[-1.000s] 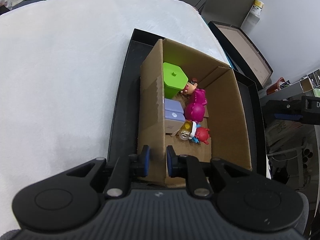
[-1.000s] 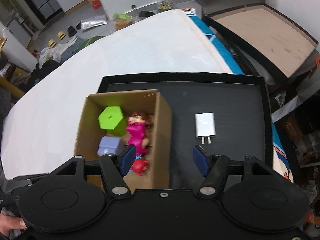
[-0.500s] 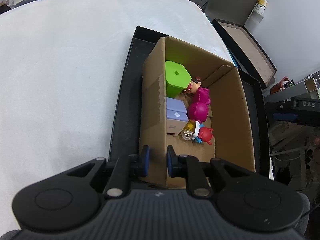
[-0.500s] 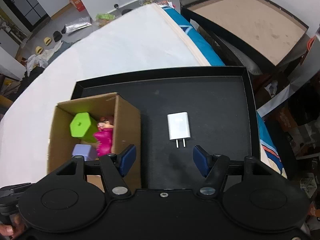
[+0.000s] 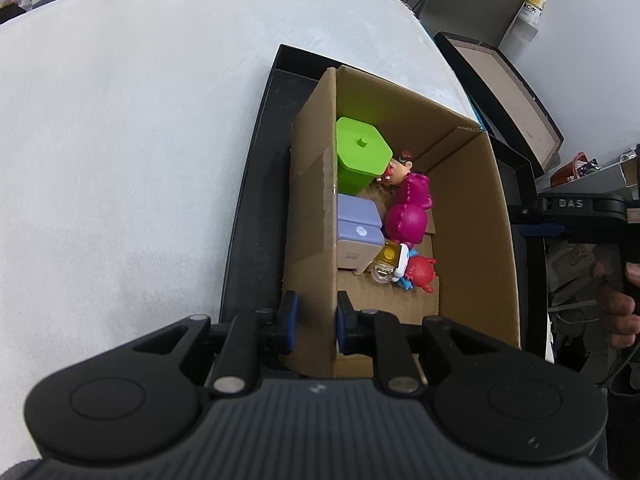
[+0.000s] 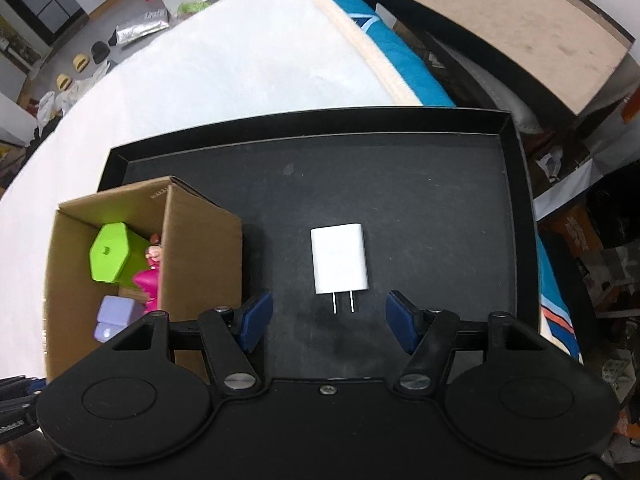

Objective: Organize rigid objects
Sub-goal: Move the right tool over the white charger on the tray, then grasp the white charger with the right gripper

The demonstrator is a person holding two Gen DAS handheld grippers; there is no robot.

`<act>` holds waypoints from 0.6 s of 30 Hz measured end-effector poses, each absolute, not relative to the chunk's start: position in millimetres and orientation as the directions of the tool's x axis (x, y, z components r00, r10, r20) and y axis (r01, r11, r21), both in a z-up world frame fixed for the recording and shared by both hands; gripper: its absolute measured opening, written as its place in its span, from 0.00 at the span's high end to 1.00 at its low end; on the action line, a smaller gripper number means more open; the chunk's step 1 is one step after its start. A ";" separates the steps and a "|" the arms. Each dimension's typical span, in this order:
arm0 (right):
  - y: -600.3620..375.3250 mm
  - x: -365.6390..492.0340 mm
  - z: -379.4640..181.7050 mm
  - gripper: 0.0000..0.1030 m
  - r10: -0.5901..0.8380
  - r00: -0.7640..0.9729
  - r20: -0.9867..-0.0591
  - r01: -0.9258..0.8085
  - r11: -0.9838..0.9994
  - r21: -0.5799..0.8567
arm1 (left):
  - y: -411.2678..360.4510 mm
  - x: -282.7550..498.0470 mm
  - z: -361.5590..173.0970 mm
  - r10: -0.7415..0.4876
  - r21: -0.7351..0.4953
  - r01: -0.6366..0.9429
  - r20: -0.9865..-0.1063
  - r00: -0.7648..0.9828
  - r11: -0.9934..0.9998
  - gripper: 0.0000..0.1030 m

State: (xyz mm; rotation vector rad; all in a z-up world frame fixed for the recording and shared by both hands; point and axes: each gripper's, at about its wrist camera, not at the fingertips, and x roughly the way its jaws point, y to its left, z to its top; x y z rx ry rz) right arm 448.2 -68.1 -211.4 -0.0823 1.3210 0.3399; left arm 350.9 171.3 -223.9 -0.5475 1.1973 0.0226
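Observation:
My left gripper [image 5: 317,328] is shut on the left wall of an open cardboard box [image 5: 312,208] that stands in a black tray [image 5: 256,184]. In the box lie a green lidded container [image 5: 360,156], a lilac block [image 5: 358,228], a magenta toy [image 5: 408,212], a doll's head [image 5: 400,168] and a small red figure [image 5: 420,272]. My right gripper [image 6: 329,322] is open, its blue pads either side of the prongs of a white charger plug [image 6: 339,258] lying flat on the tray [image 6: 400,184]. The box [image 6: 200,256] shows at the left.
The tray sits on a white cloth-covered table [image 5: 120,140]. A large open black box with a brown inside [image 6: 500,32] stands beyond the table's right edge. The hand holding the other gripper [image 5: 616,300] shows at the right of the left wrist view.
My right gripper has moved right, away from the box, and closer to the white charger, which now lies centred between its open fingers. My left gripper keeps its hold on the box wall.

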 end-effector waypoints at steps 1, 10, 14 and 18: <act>-66.1 449.6 -214.2 0.40 0.194 0.202 -0.960 -0.296 0.946 0.129 | 171.0 351.5 -224.3 -0.266 -0.390 -0.301 -0.886 0.379 0.870 0.82; -52.3 461.4 -238.1 0.43 0.145 0.201 -0.969 -0.339 0.938 0.070 | 170.8 354.6 -226.9 -0.263 -0.384 -0.307 -0.891 0.369 0.871 0.82; -52.7 460.9 -255.3 0.64 0.106 0.194 -0.975 -0.328 0.944 0.037 | 170.0 355.5 -227.0 -0.261 -0.380 -0.305 -0.893 0.366 0.873 0.82; -58.0 453.6 -254.4 0.65 0.122 0.191 -0.974 -0.327 0.944 0.054 | 169.4 355.8 -226.6 -0.258 -0.377 -0.305 -0.894 0.365 0.875 0.81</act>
